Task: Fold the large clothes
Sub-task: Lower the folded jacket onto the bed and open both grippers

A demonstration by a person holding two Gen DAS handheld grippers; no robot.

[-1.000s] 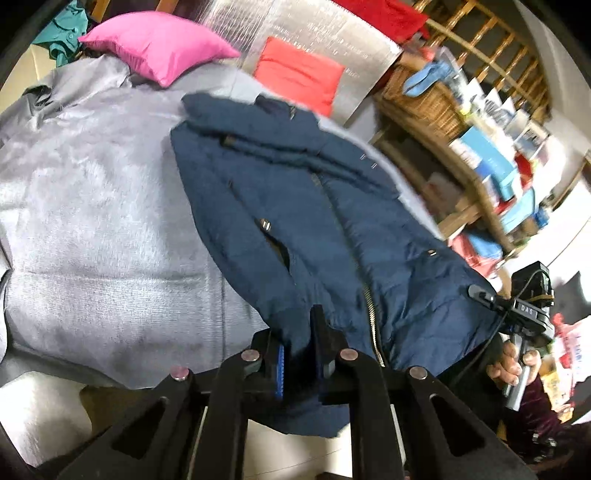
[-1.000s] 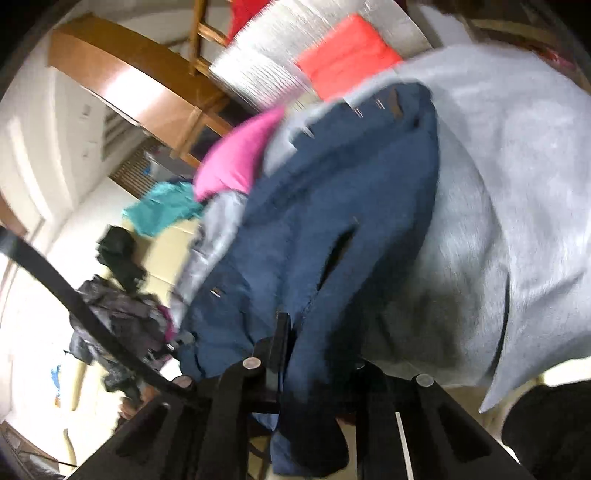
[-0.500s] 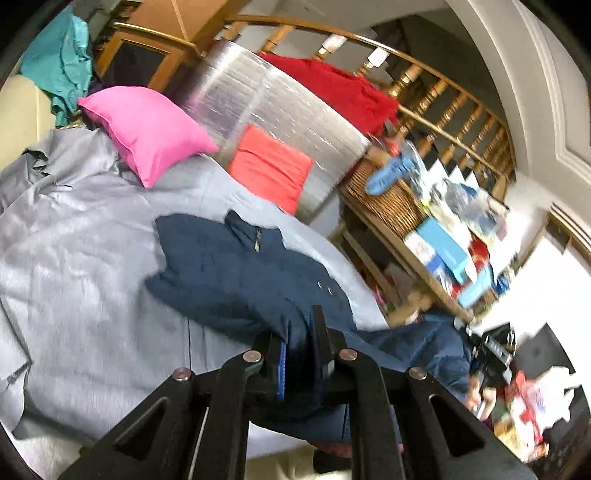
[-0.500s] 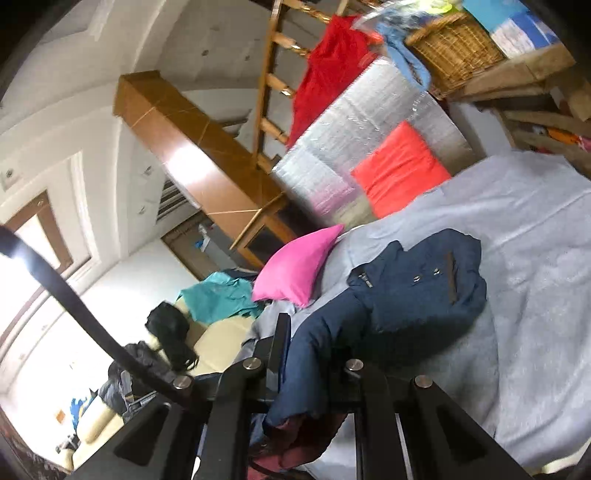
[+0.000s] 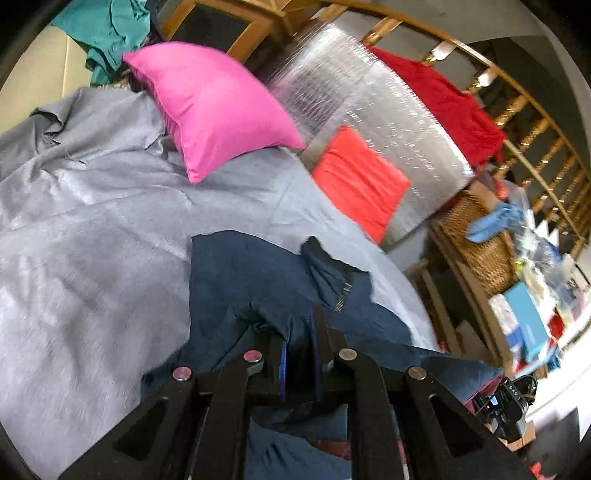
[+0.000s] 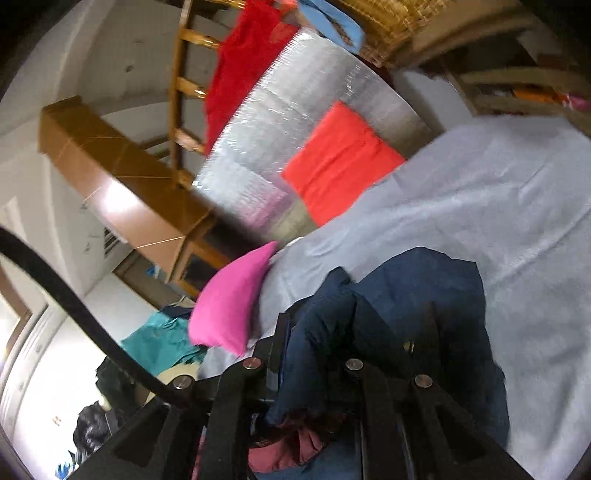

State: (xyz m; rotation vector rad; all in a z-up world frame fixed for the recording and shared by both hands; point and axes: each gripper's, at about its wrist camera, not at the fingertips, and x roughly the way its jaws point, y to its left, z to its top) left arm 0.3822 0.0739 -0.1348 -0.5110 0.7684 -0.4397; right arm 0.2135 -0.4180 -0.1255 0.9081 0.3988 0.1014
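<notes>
In the left wrist view, a crumpled teal garment point(image 5: 110, 33) is lying at the far left, beyond a wrinkled grey bedspread point(image 5: 85, 236) that is covering the wide surface. A bright pink cushion point(image 5: 210, 107) is resting at the spread's far edge, with a silver quilted foil panel point(image 5: 373, 110) leaning behind it and a flat orange-red cushion point(image 5: 358, 181) propped against that panel. A red cloth point(image 5: 439, 99) is hanging over a curved wooden railing point(image 5: 532, 107); further right, a woven wicker basket point(image 5: 480, 251) is sitting on cluttered wooden shelving. The dark navy padded jacket point(image 5: 258, 280) is lying bunched on the near part of the bedspread, its hem doubled toward the collar. The left gripper point(image 5: 300, 354) is pinching a fold of it, jaws clamped on the fabric.

In the right wrist view, a brown wooden cabinet point(image 6: 122, 184) is standing at left. The right gripper point(image 6: 354, 339) is clamped on another jacket fold, maroon lining showing beneath.
</notes>
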